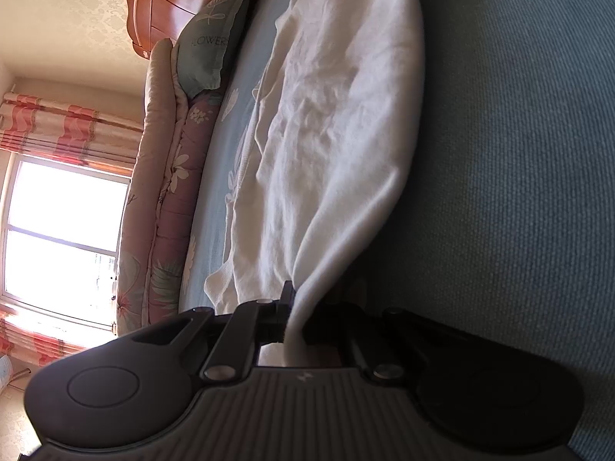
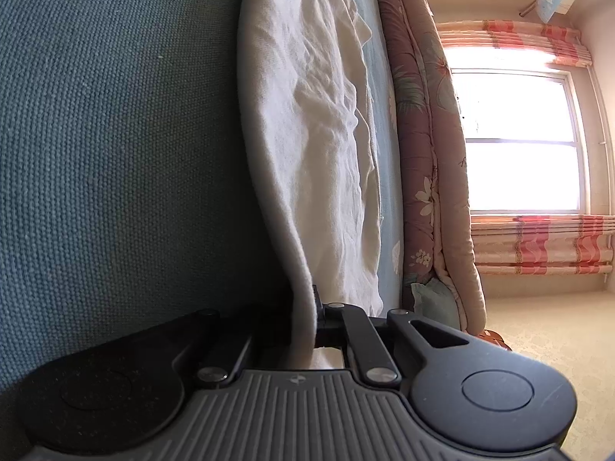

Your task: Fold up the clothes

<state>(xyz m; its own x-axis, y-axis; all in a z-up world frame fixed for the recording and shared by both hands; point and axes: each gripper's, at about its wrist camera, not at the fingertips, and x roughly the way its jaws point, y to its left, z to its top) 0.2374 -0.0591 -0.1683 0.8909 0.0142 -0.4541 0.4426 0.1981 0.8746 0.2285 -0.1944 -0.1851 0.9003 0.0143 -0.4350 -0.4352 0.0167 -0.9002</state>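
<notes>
Firmly, the left claw [image 1: 289,309] is pinched closed on one end of the white garment [image 1: 338,146], the cloth's edge running down between its fingers. The right claw [image 2: 312,307] is likewise clamped tight on the other end of the same garment [image 2: 307,134], with the hem tucked between its fingers. From each claw the garment stretches away as a long, wrinkled strip, its held edge lifted and taut between the two claws, the far claw's dark fingertip showing at the top of each view. Taking the garment as the mark: the teal bedsheet [image 1: 519,173] lies under it and spreads wide on the side of the raised edge. On the garment's other side, a flowered quilt [image 1: 169,199] lies rolled along the bed, with a pale blue pillow [image 1: 213,46] at one end. Beyond the quilt, a bright window [image 2: 519,138] with pink curtains [image 2: 538,246] fills the wall.
</notes>
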